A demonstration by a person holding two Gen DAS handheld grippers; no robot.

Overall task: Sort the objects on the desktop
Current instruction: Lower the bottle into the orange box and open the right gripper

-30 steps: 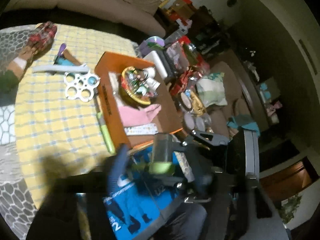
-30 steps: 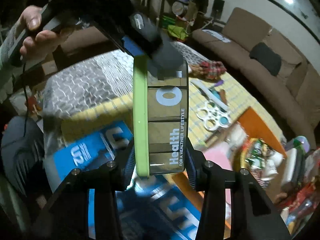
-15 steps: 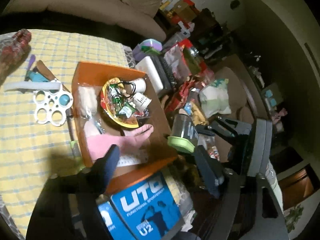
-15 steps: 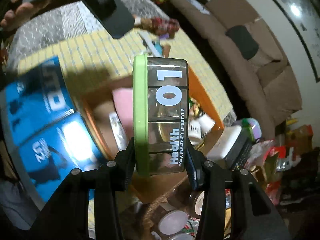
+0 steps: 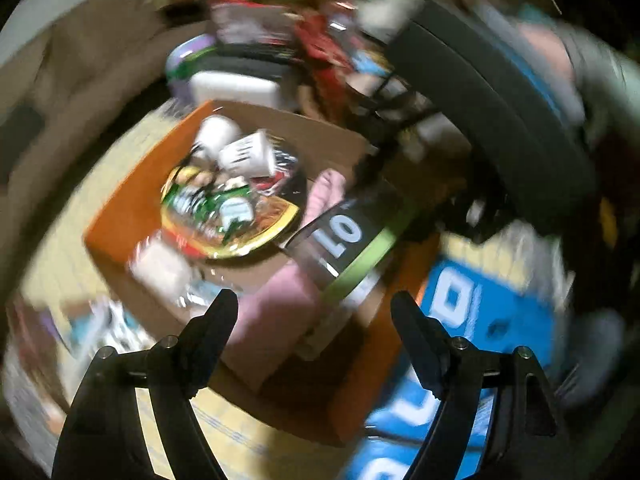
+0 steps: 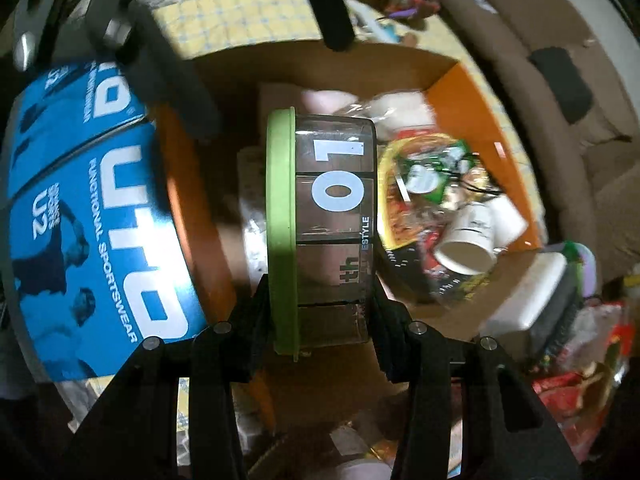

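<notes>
My right gripper (image 6: 322, 292) is shut on a clear plastic container with a green lid (image 6: 322, 216), marked "01", held on its side above the orange cardboard box (image 6: 460, 80). The container (image 5: 352, 240) also shows in the blurred left wrist view, with the right gripper behind it. My left gripper (image 5: 314, 310) is open and empty, hovering over the box (image 5: 132, 204). Its black fingers (image 6: 176, 80) show in the right wrist view. The box holds a yellow-rimmed bowl of snack packets (image 6: 432, 184), white paper cups (image 6: 468, 240) and a pink item (image 5: 280, 308).
A blue sportswear box (image 6: 92, 208) lies beside the orange box on the yellow checked cloth (image 6: 240, 12). A white case (image 6: 528, 292) and cluttered packets (image 6: 580, 360) sit past the box. A brown sofa (image 6: 560, 60) is behind the table.
The right gripper has carried the container over the orange box and lower into it. The left gripper has swung quickly, blurring its view, and now faces the box from another side.
</notes>
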